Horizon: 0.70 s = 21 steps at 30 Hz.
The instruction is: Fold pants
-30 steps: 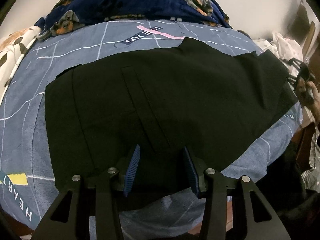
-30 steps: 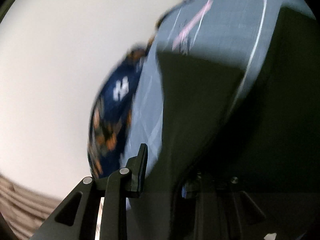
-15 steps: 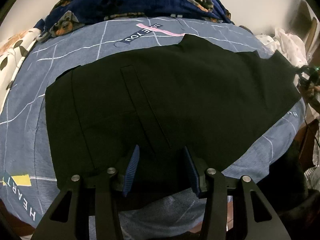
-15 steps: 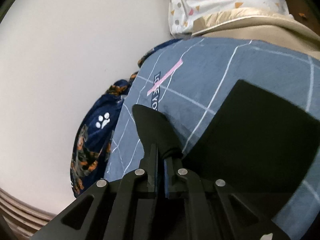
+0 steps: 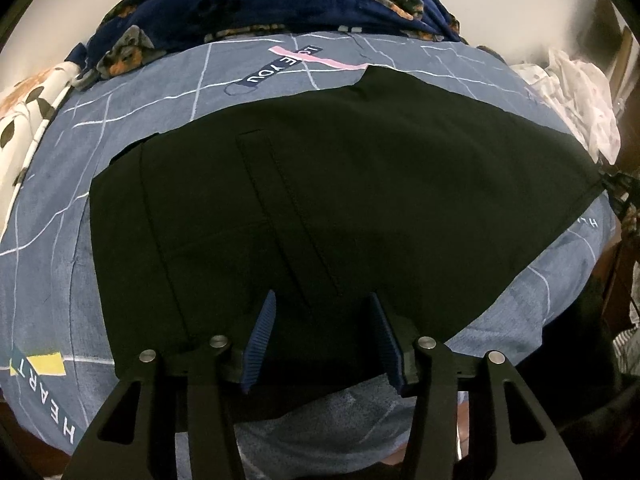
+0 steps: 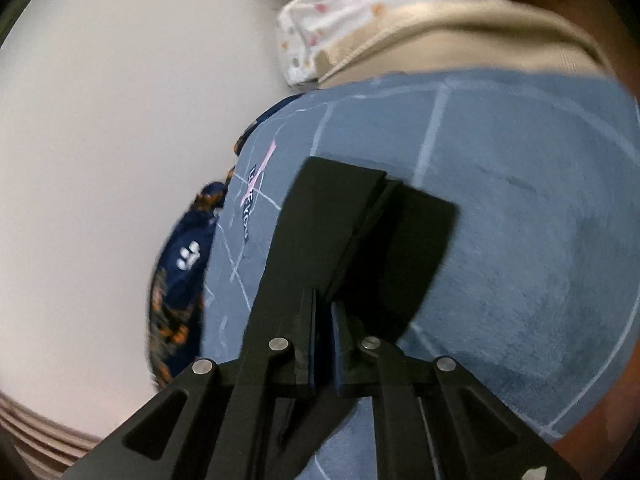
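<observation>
Pants (image 6: 360,236) hem seemingly pinched between right fingers (image 6: 308,344), left fingers (image 5: 260,340) astride.

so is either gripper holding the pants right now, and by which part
The right gripper pinches the black pants at the leg-end hem. Its jaws have just eased slightly apart, fabric between them. The left gripper is open over the waist end, gripping nothing.

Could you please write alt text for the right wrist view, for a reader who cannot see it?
The right claw is nearly shut on an end of the black pants, which stretch away from it over a blue bedsheet with white lines. A pale wall fills the left side, with a dark patterned blanket at the bed's edge and light bedding at the top.
</observation>
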Tool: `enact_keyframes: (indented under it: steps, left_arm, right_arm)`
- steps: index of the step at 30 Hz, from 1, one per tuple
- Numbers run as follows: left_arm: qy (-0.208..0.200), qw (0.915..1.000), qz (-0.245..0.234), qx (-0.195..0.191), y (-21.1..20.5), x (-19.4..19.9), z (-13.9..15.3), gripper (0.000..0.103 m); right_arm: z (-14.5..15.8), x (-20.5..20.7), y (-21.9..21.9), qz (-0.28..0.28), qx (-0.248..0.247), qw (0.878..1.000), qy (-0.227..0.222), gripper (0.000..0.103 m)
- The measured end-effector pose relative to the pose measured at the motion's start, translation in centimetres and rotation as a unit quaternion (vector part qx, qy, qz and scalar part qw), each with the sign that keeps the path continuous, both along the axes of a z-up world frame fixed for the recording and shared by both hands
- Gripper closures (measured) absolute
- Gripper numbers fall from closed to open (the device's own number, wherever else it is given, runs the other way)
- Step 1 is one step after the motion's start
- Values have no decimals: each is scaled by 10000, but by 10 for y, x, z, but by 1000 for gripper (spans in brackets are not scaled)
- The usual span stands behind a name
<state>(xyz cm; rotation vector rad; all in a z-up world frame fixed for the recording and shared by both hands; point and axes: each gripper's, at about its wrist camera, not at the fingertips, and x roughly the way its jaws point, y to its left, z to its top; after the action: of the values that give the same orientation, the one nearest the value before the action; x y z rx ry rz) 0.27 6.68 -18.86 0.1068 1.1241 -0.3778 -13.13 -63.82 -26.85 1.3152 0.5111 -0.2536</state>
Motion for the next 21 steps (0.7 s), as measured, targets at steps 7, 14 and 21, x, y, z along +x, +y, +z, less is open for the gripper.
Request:
enact_keyframes:
  steps: [7, 14, 21]
  left_arm:
    - [-19, 10000, -28, 16, -1, -1, 0, 51]
    - [-68, 9998, -195, -48, 0, -2, 0, 50]
    - [0, 9988, -477, -147, 0, -5, 0, 40]
  right_arm:
    - [5, 5, -4, -49, -323, 9991, 258, 95]
    - [31, -12, 0, -225, -478, 9986, 47, 100]
    - [12, -51, -19, -444, -164, 9988, 141, 100]
